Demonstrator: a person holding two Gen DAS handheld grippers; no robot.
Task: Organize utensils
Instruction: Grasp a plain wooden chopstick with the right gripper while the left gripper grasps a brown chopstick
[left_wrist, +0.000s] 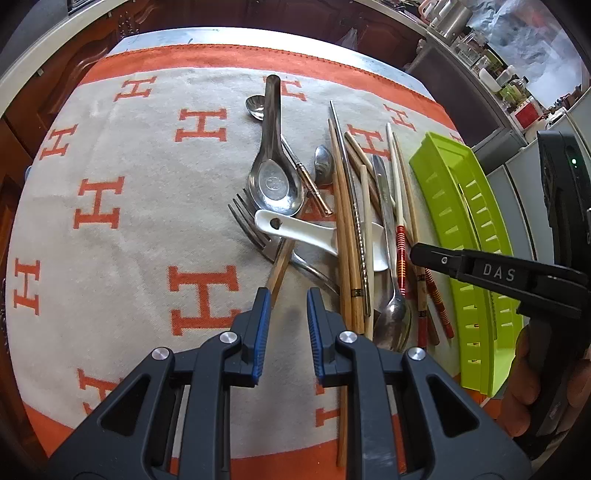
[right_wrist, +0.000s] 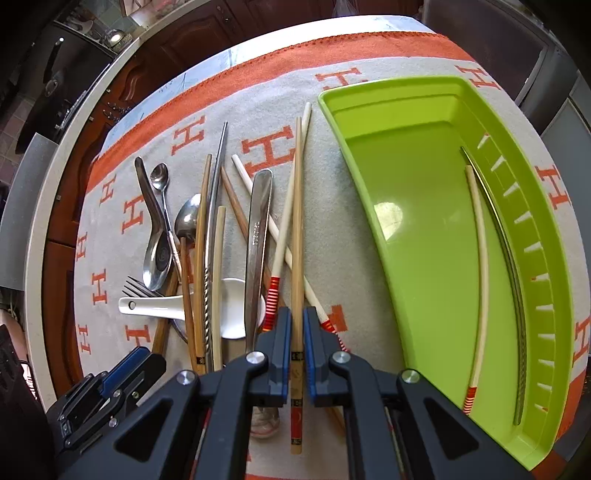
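Observation:
A pile of utensils lies on the cloth: a steel soup spoon (left_wrist: 275, 184), a white ceramic spoon (left_wrist: 295, 229), a fork (left_wrist: 255, 232), teaspoons and several chopsticks. My right gripper (right_wrist: 297, 317) is shut on a bamboo chopstick (right_wrist: 296, 221) with a red-marked end, over the pile. It also shows in the left wrist view (left_wrist: 417, 254), at the pile's right edge. My left gripper (left_wrist: 286, 295) is open and empty, just above the cloth in front of the fork. The green tray (right_wrist: 343, 122) holds a white chopstick (right_wrist: 480, 258) and a metal chopstick (right_wrist: 513, 266).
The orange-and-grey cloth (left_wrist: 110, 166) covers the table. The tray (left_wrist: 480, 206) stands to the right of the pile. Dark wooden cabinets and a counter with bottles and jars (left_wrist: 491, 70) lie beyond the table's far edge.

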